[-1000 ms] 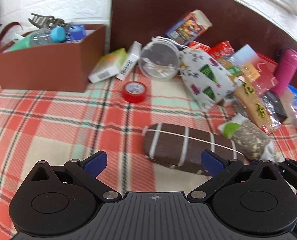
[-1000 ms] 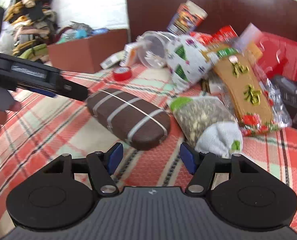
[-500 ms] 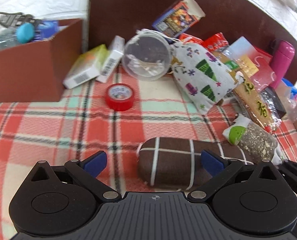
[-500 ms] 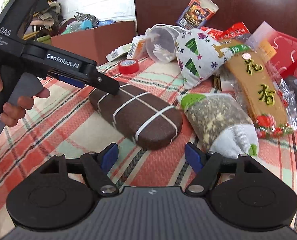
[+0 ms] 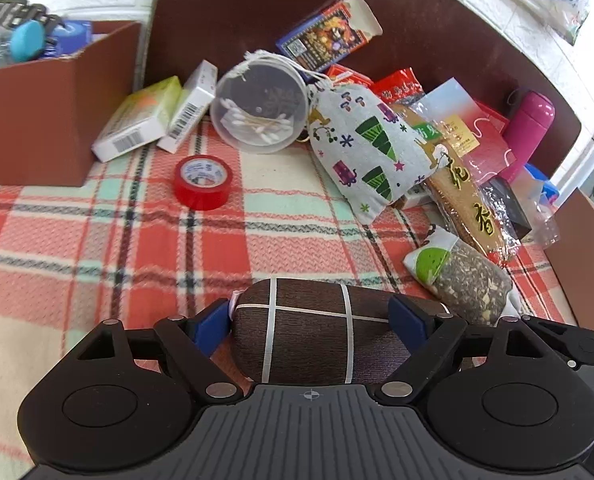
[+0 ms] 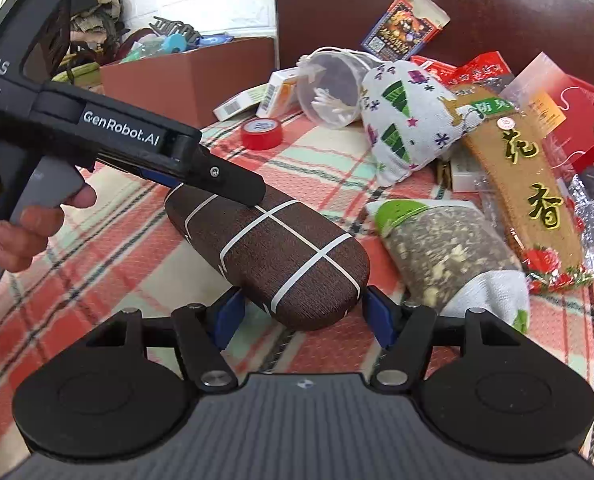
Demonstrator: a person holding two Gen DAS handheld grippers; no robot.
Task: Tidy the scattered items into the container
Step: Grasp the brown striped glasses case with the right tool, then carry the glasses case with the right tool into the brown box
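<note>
While both grippers converge on one object, the left gripper (image 5: pixel 313 318) stands with its blue fingers (image 5: pixel 407 316) spread wide, one on each side of the brown case (image 5: pixel 311 344), which lies between them crossed by thin white lines; whether the pads touch its sides cannot be told. Seen from the right wrist, this same tool reaches in from the left, its black tip (image 6: pixel 237 188) over the far end of the case, and a person's hand (image 6: pixel 21 220) grips its handle. The right gripper (image 6: pixel 301 314) is likewise released, its fingers (image 6: pixel 379 314) flanking the near rounded end of the case without visibly pressing on it. The case rests on a plaid cloth (image 5: pixel 97 248).

Just right of the case lies a seed packet (image 6: pixel 449 252) with a green and white label. Ahead and to the right of it sits a long yellow snack bag (image 6: pixel 529 184), with a printed drawstring pouch (image 5: pixel 369 148) further ahead. Ahead and left of the left gripper stands a red tape roll (image 5: pixel 203 182); beyond it a clear tub of cotton swabs (image 5: pixel 259 108) lies on its side beside two small cartons (image 5: pixel 157 116). Far left, the brown cardboard box (image 5: pixel 49 116) already holds several items.
</note>
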